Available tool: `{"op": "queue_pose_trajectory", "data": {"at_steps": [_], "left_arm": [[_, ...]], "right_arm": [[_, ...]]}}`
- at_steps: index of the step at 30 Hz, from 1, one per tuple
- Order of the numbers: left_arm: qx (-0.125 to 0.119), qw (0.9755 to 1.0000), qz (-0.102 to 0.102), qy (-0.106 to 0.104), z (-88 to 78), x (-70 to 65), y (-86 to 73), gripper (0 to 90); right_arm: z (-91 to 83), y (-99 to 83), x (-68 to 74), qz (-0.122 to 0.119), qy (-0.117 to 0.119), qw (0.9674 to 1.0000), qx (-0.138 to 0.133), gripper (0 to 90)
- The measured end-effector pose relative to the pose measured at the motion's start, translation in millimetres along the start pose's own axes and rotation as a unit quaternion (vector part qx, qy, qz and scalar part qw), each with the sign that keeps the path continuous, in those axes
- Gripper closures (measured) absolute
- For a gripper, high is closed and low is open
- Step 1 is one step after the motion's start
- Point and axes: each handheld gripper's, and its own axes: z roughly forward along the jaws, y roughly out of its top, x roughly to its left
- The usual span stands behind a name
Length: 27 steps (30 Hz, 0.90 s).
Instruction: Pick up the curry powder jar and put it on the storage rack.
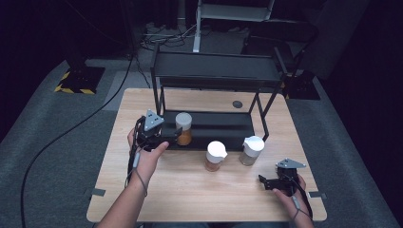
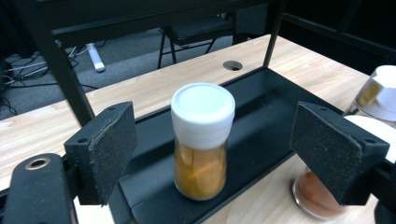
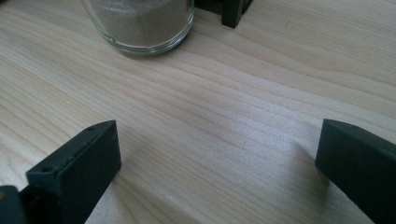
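Nearest the person, the right gripper (image 1: 280,181) rests low over the desk (image 1: 190,190), jaws apart and empty. Farther in, the left gripper (image 1: 164,136) is level, jaws apart around the orange spice jar (image 2: 202,140) on the rack's lower shelf (image 2: 261,116) (glass, smooth, breakable, probably light); grip below the white cap.

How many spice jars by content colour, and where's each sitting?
Orange-yellow jar, on the rack's lower shelf: 1
Reddish-brown jar, on the table: 1
Pale grey jar, on the table: 1
Total: 3
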Motion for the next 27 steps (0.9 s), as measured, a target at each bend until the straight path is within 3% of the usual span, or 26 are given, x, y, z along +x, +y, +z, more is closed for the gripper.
{"op": "queue_pose_trajectory", "data": {"at_steps": [12,27], "left_arm": [[0.007,0.9999,-0.006,0.006,-29.1,6.3,-27.0,14.2],[0.031,0.9994,-0.005,0.016,-45.3,13.8,-62.2,12.6]], "right_arm": [[0.3,0.3,0.0,0.000,-0.002,1.0000,0.000,0.0],[0.2,0.3,0.1,0.000,-0.002,1.0000,0.001,0.0]]}}
